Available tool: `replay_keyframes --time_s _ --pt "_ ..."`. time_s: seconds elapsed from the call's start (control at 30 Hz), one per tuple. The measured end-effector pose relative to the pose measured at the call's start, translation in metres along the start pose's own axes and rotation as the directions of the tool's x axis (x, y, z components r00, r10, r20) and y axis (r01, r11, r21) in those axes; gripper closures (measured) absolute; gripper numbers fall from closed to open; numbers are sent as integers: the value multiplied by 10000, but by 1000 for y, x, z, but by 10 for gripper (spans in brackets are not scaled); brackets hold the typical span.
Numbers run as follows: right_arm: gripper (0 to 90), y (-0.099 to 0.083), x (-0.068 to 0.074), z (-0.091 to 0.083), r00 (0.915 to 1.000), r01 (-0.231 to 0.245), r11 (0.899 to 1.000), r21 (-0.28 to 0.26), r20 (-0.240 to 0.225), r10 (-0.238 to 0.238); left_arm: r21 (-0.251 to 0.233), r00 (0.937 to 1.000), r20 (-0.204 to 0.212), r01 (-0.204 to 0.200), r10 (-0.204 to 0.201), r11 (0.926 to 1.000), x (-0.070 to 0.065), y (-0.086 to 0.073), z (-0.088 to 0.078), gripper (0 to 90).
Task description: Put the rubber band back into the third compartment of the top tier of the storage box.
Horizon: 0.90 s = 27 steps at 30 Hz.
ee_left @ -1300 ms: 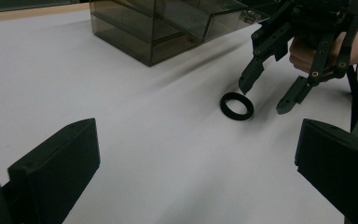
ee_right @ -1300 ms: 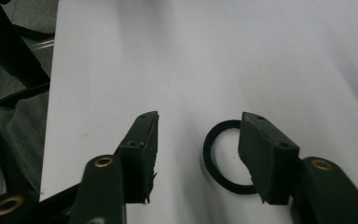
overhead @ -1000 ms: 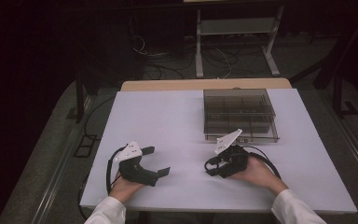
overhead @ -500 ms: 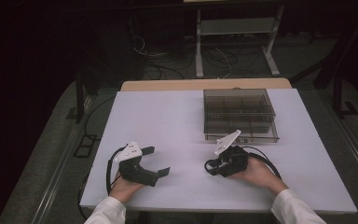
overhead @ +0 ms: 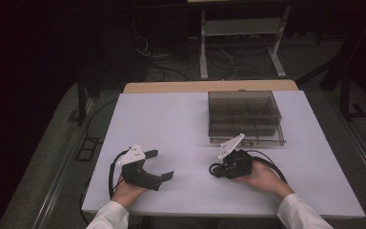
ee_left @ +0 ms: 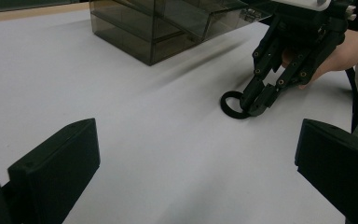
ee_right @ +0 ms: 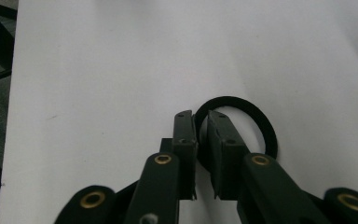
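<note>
Right gripper (ee_right: 200, 126): my jaws had just been closing and pinched the rim of the ring (ee_right: 256, 122), one jaw outside it, one inside.
Left gripper (overhead: 164, 163): spread wide with nothing between the jaws, resting at the lower left of the high view.
Ring place: flat on the desk (overhead: 171, 124), lower centre of the high view, near the box (overhead: 244, 117) but apart from it.
Risk: the thin rim could slip out as I lifted, since the grip sat on one edge alone and the ring lay flat.
Risk two: the ring might swing and catch the box wall.
Hard to tell: how firmly the pads bit; the box's compartments were too dim to read.
</note>
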State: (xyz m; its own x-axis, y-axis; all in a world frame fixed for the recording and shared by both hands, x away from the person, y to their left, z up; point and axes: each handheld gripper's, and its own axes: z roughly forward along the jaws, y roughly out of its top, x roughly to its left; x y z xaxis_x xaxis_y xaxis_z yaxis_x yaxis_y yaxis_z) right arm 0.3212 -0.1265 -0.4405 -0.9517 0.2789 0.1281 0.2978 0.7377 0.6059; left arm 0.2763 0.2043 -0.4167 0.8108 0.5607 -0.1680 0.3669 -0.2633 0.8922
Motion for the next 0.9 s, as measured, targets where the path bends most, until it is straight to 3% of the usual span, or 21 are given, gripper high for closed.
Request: replay_keyframes --time_s 0.37,0.9 --pt "863 1 -2 -1 9994 -311 9995 53 -176 312 9 10000 3 -11 11 10000 0 0 0 0" --pt "866 3 0 -15 9956 -700 9966 -431 -655 671 45 10000 13 -41 40 10000 0 0 1 0"
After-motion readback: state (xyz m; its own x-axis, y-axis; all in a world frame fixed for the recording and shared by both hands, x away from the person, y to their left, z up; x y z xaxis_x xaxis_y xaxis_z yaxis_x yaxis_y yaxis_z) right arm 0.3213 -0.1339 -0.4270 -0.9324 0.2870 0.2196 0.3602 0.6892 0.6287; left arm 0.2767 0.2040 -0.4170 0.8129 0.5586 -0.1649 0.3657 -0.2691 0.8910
